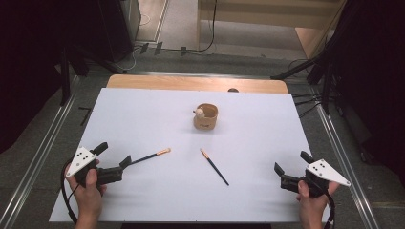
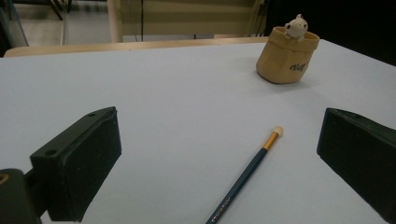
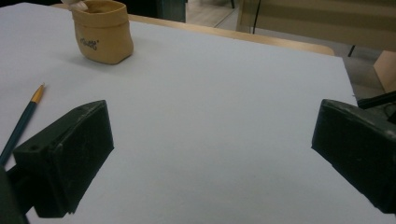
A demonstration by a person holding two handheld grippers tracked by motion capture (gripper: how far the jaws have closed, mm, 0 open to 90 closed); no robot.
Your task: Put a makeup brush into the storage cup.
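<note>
Each bare hand was fitted with a black gripper, the left gripper (image 1: pixel 113 155) and the right gripper (image 1: pixel 290 161), topped by a grey three-cornered plate marked with dark dots. Black cables were trailed behind; blocky black jaws were padded.

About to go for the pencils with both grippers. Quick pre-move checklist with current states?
1. Left gripper open: ok, jaws stand wide.
2. Near pencil lies between the left gripper's jaws, untouched: ok.
3. Right gripper open and holding nothing: ok.
4. Second pencil lined up with the right gripper: not ok, it lies well off to that gripper's side.
5. Tan cup upright, apart from both pencils: ok.
6. Room inside the cup: cannot tell; a small figure sits at its rim.
</note>
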